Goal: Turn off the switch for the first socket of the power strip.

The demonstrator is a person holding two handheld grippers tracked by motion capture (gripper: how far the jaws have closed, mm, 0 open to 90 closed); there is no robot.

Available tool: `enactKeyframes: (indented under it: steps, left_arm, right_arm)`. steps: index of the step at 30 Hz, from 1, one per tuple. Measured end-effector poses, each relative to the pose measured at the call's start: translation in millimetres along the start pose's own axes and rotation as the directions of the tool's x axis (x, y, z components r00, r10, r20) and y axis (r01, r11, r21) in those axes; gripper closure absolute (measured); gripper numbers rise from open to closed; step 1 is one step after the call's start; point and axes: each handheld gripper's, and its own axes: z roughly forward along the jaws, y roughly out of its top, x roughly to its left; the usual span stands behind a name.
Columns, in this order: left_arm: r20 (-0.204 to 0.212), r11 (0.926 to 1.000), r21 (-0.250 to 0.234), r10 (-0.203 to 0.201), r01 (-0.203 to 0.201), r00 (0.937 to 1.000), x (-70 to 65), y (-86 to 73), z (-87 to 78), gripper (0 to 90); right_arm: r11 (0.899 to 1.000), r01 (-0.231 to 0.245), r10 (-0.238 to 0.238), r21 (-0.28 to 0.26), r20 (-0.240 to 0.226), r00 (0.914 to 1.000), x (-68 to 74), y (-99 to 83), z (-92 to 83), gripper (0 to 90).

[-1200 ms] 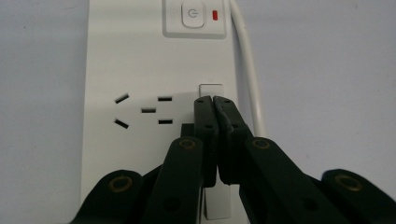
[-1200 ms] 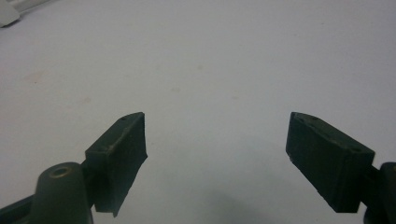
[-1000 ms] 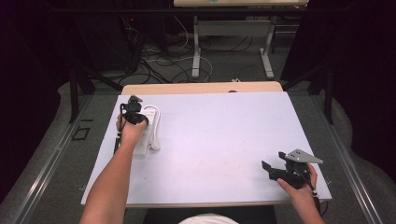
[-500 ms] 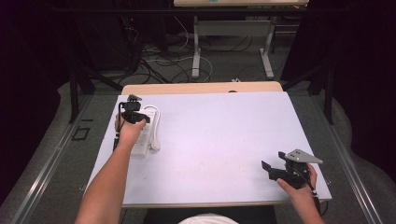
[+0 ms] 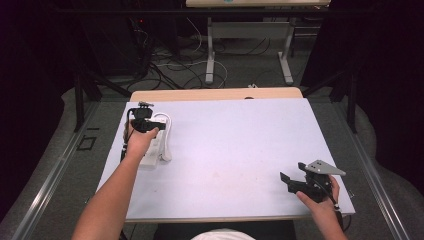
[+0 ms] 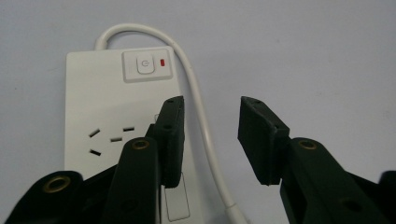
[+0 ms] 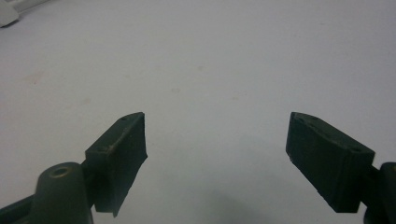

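1. My left gripper (image 5: 150, 123) sits over the far left part of the pale lavender worktop (image 5: 240, 150), held in my left hand (image 5: 139, 142), with my bare forearm coming in from the near edge in the high view.
2. Under it lies a flat white plastic power strip (image 6: 112, 116), resting on the worktop near its left edge.
3. In the left gripper view the jaws of the left gripper (image 6: 210, 135) stand moderately apart with nothing between them.
4. One jaw hangs over the right edge of the strip's body; the other hangs over bare worktop beyond the strip's thin white cord (image 6: 201, 112).
5. That cord leaves the strip's far end, loops round and runs back alongside the strip, passing through the gap between the jaws as I see it. I cannot tell whether either jaw touches strip or cord.
6. The strip's square white power button (image 6: 144, 65) sits at its far end, with a small red indicator (image 6: 162, 62) just beside it.
7. A group of socket slots (image 6: 109, 139) shows on the strip's face nearer to me.
8. My right gripper (image 5: 290, 182) rests at the near right of the worktop, in my right hand (image 5: 320, 202), well apart from the strip.
9. Its jaws (image 7: 215, 158) are spread wide and hold nothing, over bare worktop.
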Motion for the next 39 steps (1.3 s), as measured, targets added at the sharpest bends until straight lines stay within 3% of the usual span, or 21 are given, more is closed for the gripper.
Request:
enactKeyframes:
  steps: [10,17,21,26,32,39]
  left_arm:
    - [0.046,0.9972,-0.048,0.060,-0.058,0.9972,-11.9,-3.1,-12.2,51.2]
    - [0.064,0.9946,-0.077,0.075,-0.070,0.9951,-21.0,-6.8,-23.1,45.1]
    - [0.067,0.9879,-0.111,0.116,-0.108,0.9910,-25.7,-10.0,-30.5,40.7]
    - [0.080,0.9834,-0.136,0.131,-0.119,0.9882,-30.1,-15.9,-38.6,37.7]
    - [0.114,0.9855,-0.160,0.076,-0.057,0.9906,-31.7,-23.4,-51.6,33.3]
    - [0.135,0.9760,-0.215,0.063,-0.032,0.9888,-31.4,-30.4,-67.0,25.3]
  right_arm:
    - [1.000,0.001,-0.001,0.002,0.005,1.0000,0.0,0.2,-1.1,19.9]
    - [1.000,-0.003,0.003,-0.002,0.009,1.0000,0.6,0.3,-1.2,19.9]
    - [1.000,-0.003,0.003,-0.005,0.008,1.0000,0.7,0.2,-1.0,19.9]
    - [1.000,0.005,-0.005,-0.010,0.010,0.9999,0.2,0.3,-1.2,19.9]
    - [1.000,0.006,-0.006,-0.011,0.010,0.9999,0.1,0.4,-1.4,19.9]
    - [1.000,0.006,-0.006,-0.012,0.010,0.9999,0.3,0.4,-1.4,19.9]
